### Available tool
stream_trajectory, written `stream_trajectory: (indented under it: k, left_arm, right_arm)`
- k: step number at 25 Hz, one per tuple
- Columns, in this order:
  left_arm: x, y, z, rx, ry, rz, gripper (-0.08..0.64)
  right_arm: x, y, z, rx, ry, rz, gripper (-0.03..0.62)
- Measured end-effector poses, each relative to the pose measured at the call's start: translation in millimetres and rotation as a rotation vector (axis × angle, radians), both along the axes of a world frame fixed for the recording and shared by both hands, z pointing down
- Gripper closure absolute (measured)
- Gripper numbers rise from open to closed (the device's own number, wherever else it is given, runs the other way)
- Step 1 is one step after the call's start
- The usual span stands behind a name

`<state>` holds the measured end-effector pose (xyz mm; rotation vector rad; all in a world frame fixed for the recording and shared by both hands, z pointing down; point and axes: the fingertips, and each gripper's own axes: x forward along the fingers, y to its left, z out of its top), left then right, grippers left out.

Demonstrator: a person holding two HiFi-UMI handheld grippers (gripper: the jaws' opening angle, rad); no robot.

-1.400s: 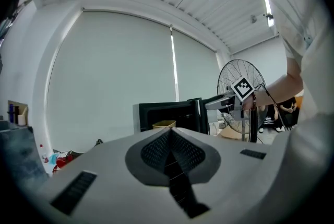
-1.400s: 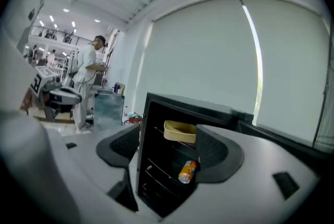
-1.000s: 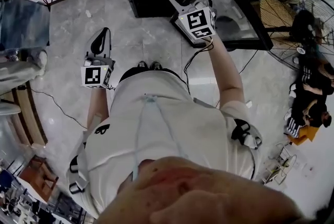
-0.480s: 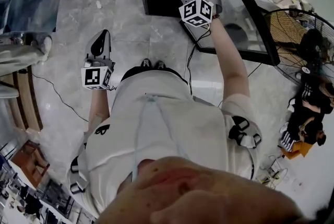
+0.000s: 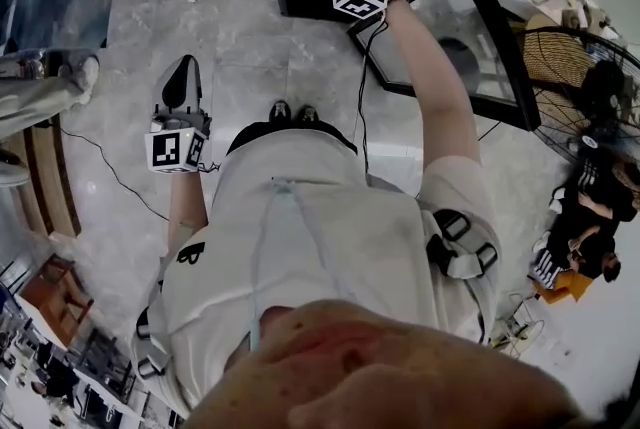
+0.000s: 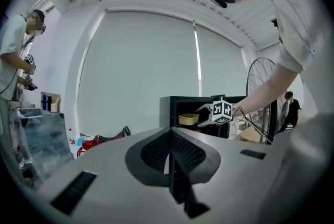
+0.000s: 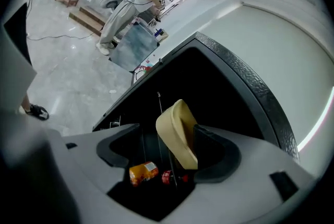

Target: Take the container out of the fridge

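White short-sleeved shirt (image 5: pixel 320 247), dark shoes (image 5: pixel 290 111); grey left claw (image 5: pixel 184 67), black-white marker cube (image 5: pixel 176 150).

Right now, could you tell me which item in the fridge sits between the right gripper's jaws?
The pale yellow container, close against one jaw; the orange bottle and red can are farther off.

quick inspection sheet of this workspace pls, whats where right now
surface: grey tiled floor
job's things: yellow container inside the black fridge, glass door open
clutter: orange can and a red item also in the fridge
grippers: right tongs open, container between the jaws, not clamped; left tongs shut, empty, away from the fridge
cables: one cable hangs from the right tongs; a second cable lies on the floor
surroundings: standing fan beside the fridge; other people at both sides
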<state>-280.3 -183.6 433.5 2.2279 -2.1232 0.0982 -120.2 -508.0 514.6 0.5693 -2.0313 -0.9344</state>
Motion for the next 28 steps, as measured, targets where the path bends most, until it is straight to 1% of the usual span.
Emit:
stream_trajectory:
  k: [2,6,8,13,14,15,16,20,24,28]
  left_arm:
    - [0.6,1.7,1.7,-0.005,0.003,-0.006,0.551]
    - [2.6,4.6,6.0,-0.02,-0.02,-0.008,0.551]
    - [2.6,7.7,9.4,-0.029,-0.026,-0.01,0.551]
    - [-1.1,14.7,13.2,-0.039,-0.02,-0.023,0.551]
    - [-1.9,15.9,13.7,-0.042,-0.016,-0.026,0.551]
    - [-2.2,17.0,13.9,-0.046,-0.013,-0.028,0.551]
    - [-1.9,18.0,14.1,-0.048,-0.012,-0.029,0.551]
    - [0.0,18.8,12.6,-0.04,-0.013,-0.022,0.551]
    - [-5.2,16.8,10.4,-0.031,-0.012,-0.013,0.551]
    - [-0.5,12.1,13.4,-0.027,0.002,0.002,0.551]
  right_arm:
    - [-2.5,-5.3,6.6,0.029,0.052,-0.012,0.267]
    - [-4.0,-18.7,24.7,0.1,0.2,-0.014,0.267]
    - [-5.3,-24.4,33.2,0.138,0.258,-0.011,0.267]
    - [-15.7,-38.2,32.8,0.245,0.34,-0.021,0.274]
    - [-17.8,-39.9,30.4,0.269,0.346,-0.023,0.304]
    - [-19.2,-41.1,28.2,0.291,0.347,-0.024,0.369]
    - [-19.9,-41.8,27.2,0.305,0.35,-0.025,0.403]
    - [-19.1,-40.6,27.3,0.327,0.373,-0.046,0.413]
    - [-20.6,-29.1,13.0,0.327,0.344,-0.079,0.413]
    - [-15.4,1.5,-0.3,0.305,0.301,-0.135,0.413]
